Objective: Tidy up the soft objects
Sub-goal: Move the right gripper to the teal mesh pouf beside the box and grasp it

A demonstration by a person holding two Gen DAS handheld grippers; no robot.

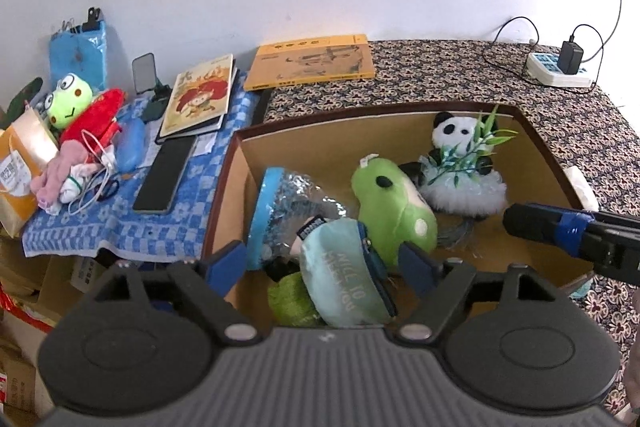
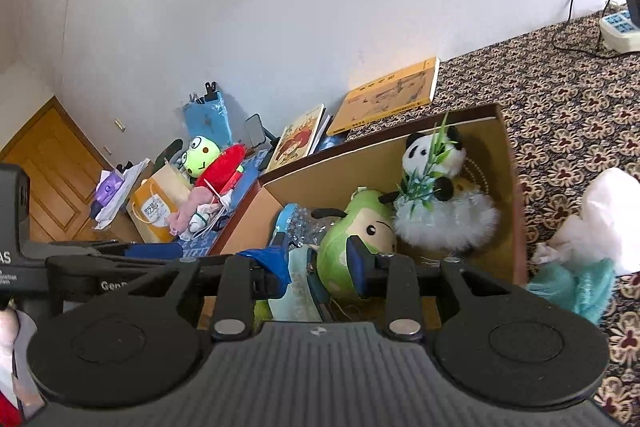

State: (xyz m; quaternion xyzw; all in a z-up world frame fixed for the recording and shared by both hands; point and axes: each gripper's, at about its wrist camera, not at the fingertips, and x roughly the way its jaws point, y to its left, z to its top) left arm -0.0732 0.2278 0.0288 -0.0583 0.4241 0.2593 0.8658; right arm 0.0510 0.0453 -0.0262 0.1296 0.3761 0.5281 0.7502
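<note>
box: open cardboard box (image 1: 532,147) on the patterned cloth (image 1: 460,75), right of the blue checkered towel (image 1: 120,227); holds all the toys listed below.
panda: panda plush (image 1: 456,135) with green bamboo sprig, far right corner of box, upright on a white fluffy base.
green plush: green plush (image 1: 394,203) mid-box, just left of the panda, lying tilted; touching the pouch.
pouch: light teal pouch (image 1: 344,275) with lettering, near side of box, between the left fingers.
glitter item: blue-rimmed sparkly item (image 1: 280,207) at left wall of box, leaning.
left gripper: left gripper (image 1: 324,263) over near edge of box, fingers spread wide either side of the pouch, not pinching it.
right gripper: right gripper (image 2: 320,259) above near side of box, fingers apart, nothing held; green plush seen between them. In left wrist view one of its fingers (image 1: 548,223) pokes in from the right over the box.
outside box, left: frog plush (image 1: 68,99), red plush (image 1: 96,123), pink cloth bundle (image 1: 64,171) piled on far left of towel, well apart from box.
outside box, right: white fluffy thing (image 2: 600,215) and teal cloth (image 2: 576,287) on the patterned cloth just right of box.
other: two books (image 1: 200,99) far side, power strip (image 1: 556,71) far right.
</note>
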